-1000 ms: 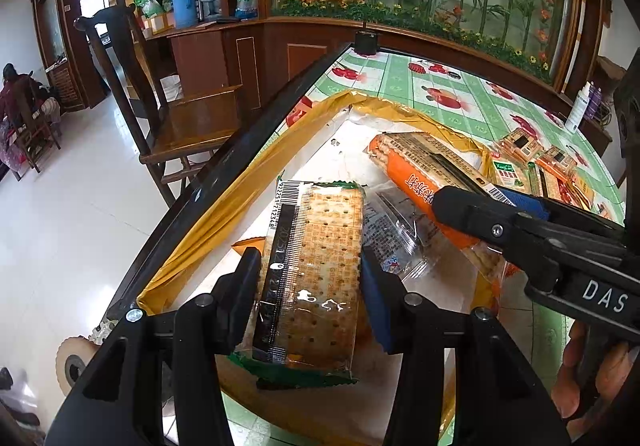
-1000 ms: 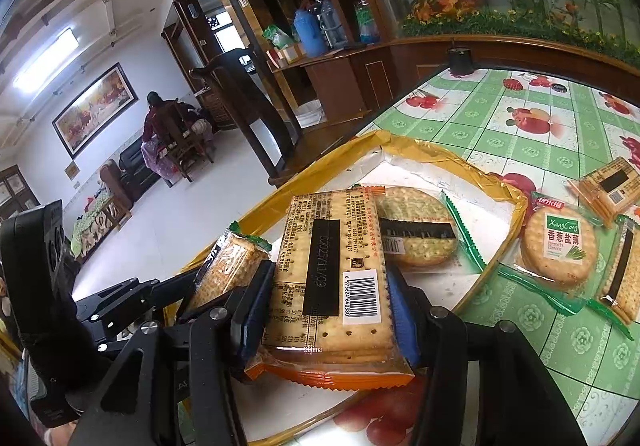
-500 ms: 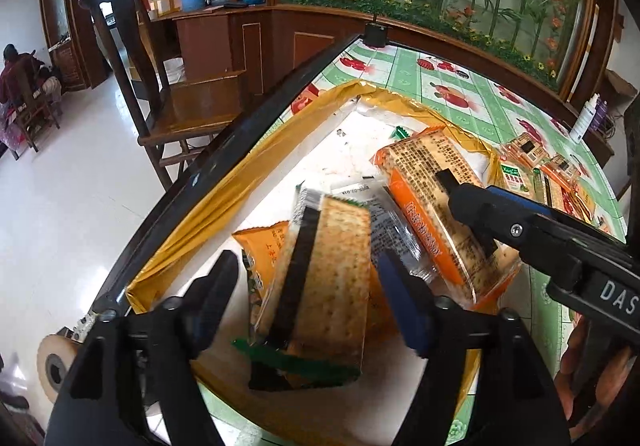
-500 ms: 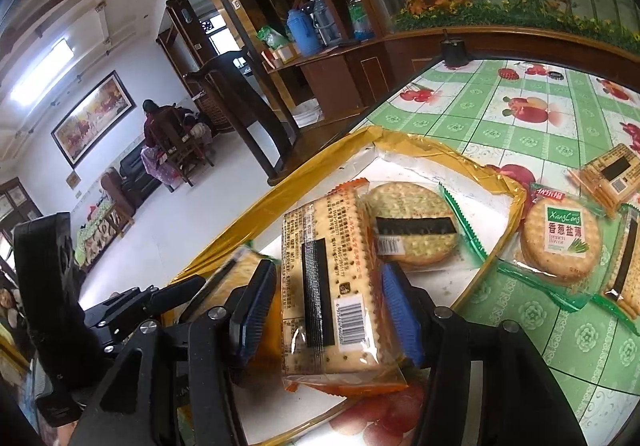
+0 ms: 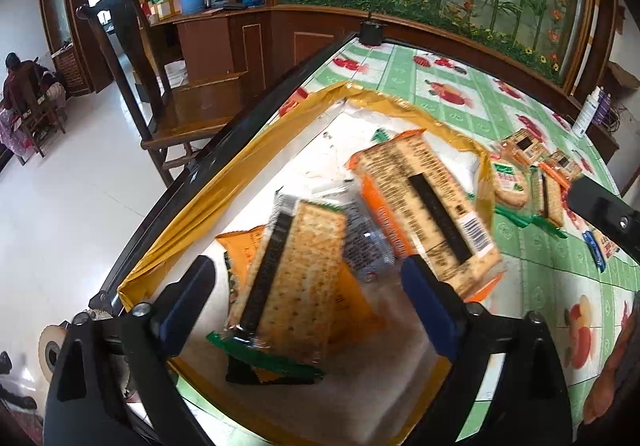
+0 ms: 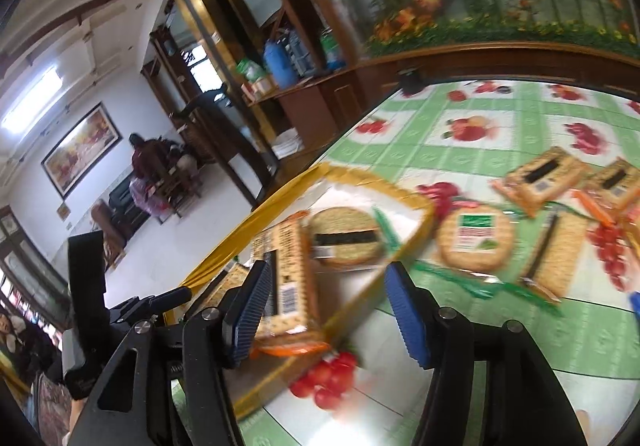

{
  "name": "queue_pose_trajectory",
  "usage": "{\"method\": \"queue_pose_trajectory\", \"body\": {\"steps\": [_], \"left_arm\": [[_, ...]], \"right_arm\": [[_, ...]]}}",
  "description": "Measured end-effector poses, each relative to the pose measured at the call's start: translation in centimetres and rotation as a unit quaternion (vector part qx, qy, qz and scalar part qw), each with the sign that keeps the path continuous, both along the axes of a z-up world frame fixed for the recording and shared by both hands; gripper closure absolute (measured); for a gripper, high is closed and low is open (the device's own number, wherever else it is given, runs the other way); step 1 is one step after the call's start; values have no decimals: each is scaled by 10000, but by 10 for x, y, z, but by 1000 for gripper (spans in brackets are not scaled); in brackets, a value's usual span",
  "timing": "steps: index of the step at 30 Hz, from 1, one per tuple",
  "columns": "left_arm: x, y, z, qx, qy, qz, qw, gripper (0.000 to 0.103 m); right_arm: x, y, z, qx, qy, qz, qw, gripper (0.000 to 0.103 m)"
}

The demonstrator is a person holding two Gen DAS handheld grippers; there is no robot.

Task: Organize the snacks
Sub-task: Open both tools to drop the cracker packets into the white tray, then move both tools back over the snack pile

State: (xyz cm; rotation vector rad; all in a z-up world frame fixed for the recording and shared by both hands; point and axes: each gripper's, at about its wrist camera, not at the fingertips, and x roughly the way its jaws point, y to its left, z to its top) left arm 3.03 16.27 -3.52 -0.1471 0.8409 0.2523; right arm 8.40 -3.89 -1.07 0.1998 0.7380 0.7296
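Release step: left gripper fingers just opened wide, cracker pack dropped in tray; right gripper fingers opening, empty; next fetch loose packs at 1 o'clock.

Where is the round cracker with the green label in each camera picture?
Left wrist view: the round cracker with the green label lies far right on the tablecloth, just outside the yellow-rimmed tray.
Right wrist view: the same cracker lies right of centre on the tablecloth, just beyond the tray's right rim.
Shared landmark: the yellow-rimmed tray; the cracker lies beside its right rim in both views.
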Motion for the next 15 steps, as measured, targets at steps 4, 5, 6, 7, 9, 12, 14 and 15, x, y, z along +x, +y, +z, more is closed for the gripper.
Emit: {"method": "queue_pose_trajectory", "body": {"steps": [4, 5, 6, 7, 9, 12, 14, 15], "left_arm": [[-1, -8, 12, -42, -179, -33, 9998, 0], [-1, -10, 13, -30, -193, -46, 9998, 0], [-1, -12, 16, -4, -207, -67, 9998, 0], [-2, -15, 18, -3, -238, -96, 9997, 0], [-3, -21, 23, -19, -307, -142, 9994, 0], [-1, -33, 29, -34, -390, -288, 9988, 0], [1, -45, 33, -34, -426, -436, 9981, 0], [3, -54, 34, -38, -447, -540, 9975, 0]], "right_arm": [[-3, -38, 5, 37, -62, -362, 9993, 35], [-4, -47, 6, 47, -74, -426, 9991, 35], [-5, -57, 5, 27, -91, -514, 9986, 35], [-5, -69, 4, -20, -87, -643, 9979, 35], [-6, -90, 0, -28, -37, -810, 9967, 35], [-6, -124, -7, -23, 89, -1149, 9933, 35], [-7, -143, -12, -26, 176, -1326, 9910, 35], [-7, -150, -14, -33, 207, -1388, 9901, 35]]}}
